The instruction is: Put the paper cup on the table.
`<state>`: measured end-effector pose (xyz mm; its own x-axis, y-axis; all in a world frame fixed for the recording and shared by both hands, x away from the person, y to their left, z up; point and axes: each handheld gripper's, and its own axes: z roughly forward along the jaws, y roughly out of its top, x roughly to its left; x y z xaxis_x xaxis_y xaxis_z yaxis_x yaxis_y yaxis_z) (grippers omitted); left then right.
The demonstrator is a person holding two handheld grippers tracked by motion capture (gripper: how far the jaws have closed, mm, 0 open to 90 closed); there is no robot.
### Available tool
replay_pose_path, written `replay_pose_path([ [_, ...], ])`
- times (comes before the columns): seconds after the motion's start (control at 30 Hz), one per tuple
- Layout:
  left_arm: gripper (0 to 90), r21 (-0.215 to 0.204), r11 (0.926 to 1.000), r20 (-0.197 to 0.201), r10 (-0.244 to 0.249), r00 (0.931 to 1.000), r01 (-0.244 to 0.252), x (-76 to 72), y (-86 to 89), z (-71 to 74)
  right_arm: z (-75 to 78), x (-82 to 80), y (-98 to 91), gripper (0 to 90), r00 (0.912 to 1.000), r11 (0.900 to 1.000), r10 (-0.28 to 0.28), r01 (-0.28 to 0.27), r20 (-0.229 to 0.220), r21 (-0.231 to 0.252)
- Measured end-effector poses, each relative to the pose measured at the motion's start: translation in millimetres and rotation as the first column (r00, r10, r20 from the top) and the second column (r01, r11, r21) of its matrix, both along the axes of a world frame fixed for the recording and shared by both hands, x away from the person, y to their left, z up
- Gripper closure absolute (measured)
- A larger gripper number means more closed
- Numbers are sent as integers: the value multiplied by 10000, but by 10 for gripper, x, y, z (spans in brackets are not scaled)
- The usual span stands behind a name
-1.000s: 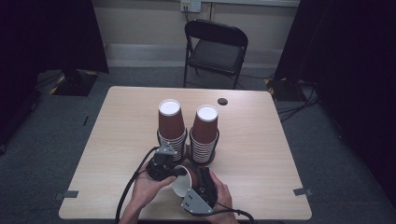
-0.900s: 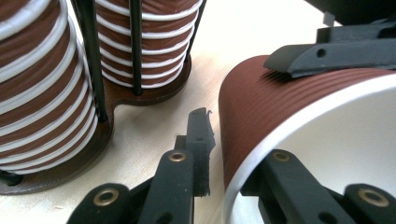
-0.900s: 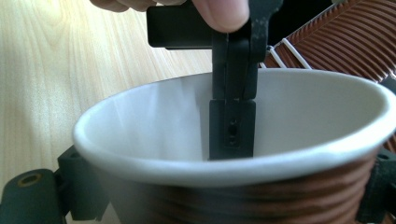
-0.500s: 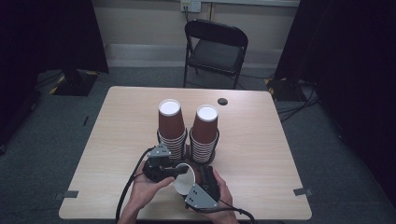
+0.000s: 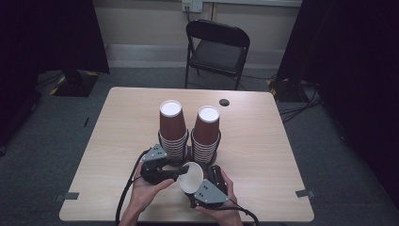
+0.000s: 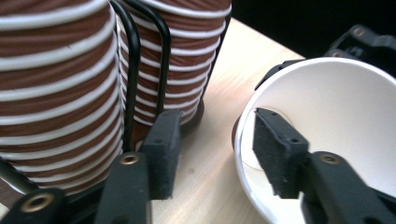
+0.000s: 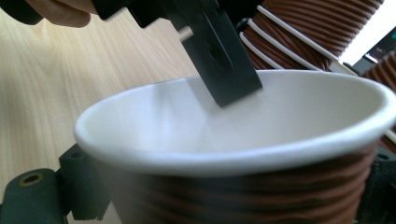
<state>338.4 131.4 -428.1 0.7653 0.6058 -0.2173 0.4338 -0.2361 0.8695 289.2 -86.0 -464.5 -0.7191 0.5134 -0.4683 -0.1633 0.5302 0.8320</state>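
We note a light wooden table [image 5: 117, 141] with two tall stacks of brown ribbed paper cups standing side by side near its middle, the left stack [image 5: 171, 129] and the right stack [image 5: 206, 134], each ringed by black wire at the base. A single loose cup [image 5: 190, 177] sits just near of the stacks, tipped so its white inside faces up and toward us, between the two grippers.

The left gripper [image 5: 176, 175] reaches in from the left; in the left gripper view its jaws stand spread, one pad [image 6: 275, 154] inside the cup's mouth, the other outside beside the stacks, with a gap to the rim. The right gripper [image 5: 203, 181] holds the cup from the near-right; in the right gripper view the ribbed cup wall [image 7: 243, 191] fills the space between its jaws, pinched on it.

Beyond the table stands a black folding chair [image 5: 217, 47]. A small dark disc [image 5: 224, 102] lies near the table's far edge.
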Motion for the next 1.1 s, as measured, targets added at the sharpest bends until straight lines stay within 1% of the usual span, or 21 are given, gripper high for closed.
replay_pose_path([
  [0.03, 415, 0, 10000, 0, 0, 10000, 0, 0, 0, 0, 0, 0, 0, 98, 10000, 10000, 0, 0, 0, 0],
  [0.07, 387, 39, 9998, 95, 207, 9997, -208, -8, 2, 2, -5, 13, -26, 98, 9998, 9999, -60, 63, -183, 148],
  [0.13, 338, -24, 9994, 53, 339, 9994, -339, -2, 7, -3, -6, 24, -48, 98, 9994, 9996, -108, 116, -319, 269],
  [0.2, 321, 21, 9992, 114, 400, 9991, -400, -3, 15, -4, -8, 28, -54, 98, 9993, 9993, -122, 135, -361, 344],
  [0.27, 293, -163, 9990, 291, 432, 9986, -428, -14, 29, -6, -11, 44, -91, 98, 9981, 9981, -153, 188, -598, 584],
  [0.3, 289, -163, 9990, 291, 432, 9986, -428, -14, 29, -6, -11, 44, -91, 98, 9981, 9981, -153, 188, -598, 584],
  [0.37, 257, -170, 9966, 493, 815, 9954, -808, -26, 52, -13, -12, 57, -130, 98, 9971, 9967, -256, 309, -715, 746],
  [0.4, 231, -170, 9966, 493, 815, 9954, -808, -26, 52, -13, -12, 57, -130, 98, 9971, 9967, -256, 309, -715, 746],
  [0.47, 223, -291, 9948, 462, 993, 9940, -981, -30, 74, -30, -19, 66, -182, 98, 9956, 9955, -296, 373, -887, 866],
  [0.5, 209, -413, 9938, 525, 1050, 9931, -1029, -38, 89, -47, -21, 70, -202, 98, 9948, 9945, -348, 439, -954, 947],
  [0.57, 200, -447, 9937, 594, 1053, 9927, -1027, -43, 98, -57, -23, 75, -218, 98, 9943, 9939, -375, 474, -994, 997],
  [0.6, 193, -583, 9913, 677, 1219, 9902, -1180, -51, 107, -83, -26, 99, -262, 99, 9920, 9903, -427, 578, -1192, 1262],
  [0.73, 167, -447, 9917, 780, 1238, 9892, -1206, -58, 115, -130, -23, 130, -311, 98, 9886, 9868, -525, 729, -1408, 1444],
  [0.77, 165, -422, 9911, 803, 1292, 9884, -1262, -63, 124, -141, -11, 141, -352, 98, 9858, 9835, -610, 861, -1568, 1588],
  [0.8, 164, -505, 9898, 847, 1370, 9869, -1331, -65, 144, -164, -5, 151, -378, 98, 9854, 9818, -627, 894, -1581, 1678],
  [0.87, 164, -445, 9894, 903, 1418, 9858, -1382, -68, 162, -195, 6, 172, -435, 98, 9818, 9763, -733, 1065, -1754, 1885],
  [0.97, 164, -358, 9909, 938, 1325, 9867, -1296, -61, 180, -229, 19, 214, -526, 98, 9768, 9664, -844, 1284, -1970, 2226],
  [1.0, 164, -323, 9881, 926, 1529, 9839, -1505, -61, 204, -272, 24, 234, -566, 98, 9740, 9632, -885, 1370, -2085, 2313],
  [1.03, 164, -323, 9881, 926, 1529, 9839, -1505, -61, 204, -272, 30, 244, -593, 98, 9717, 9611, -989, 1492, -2145, 2326],
  [1.07, 164, -323, 9856, 1032, 1686, 9803, -1661, -76, 231, -305, 35, 259, -622, 98, 9697, 9580, -1098, 1618, -2183, 2368],
  [1.1, 164, -297, 9846, 1051, 1743, 9791, -1721, -89, 243, -321, 42, 275, -651, 98, 9674, 9543, -1136, 1696, -2262, 2461],
])
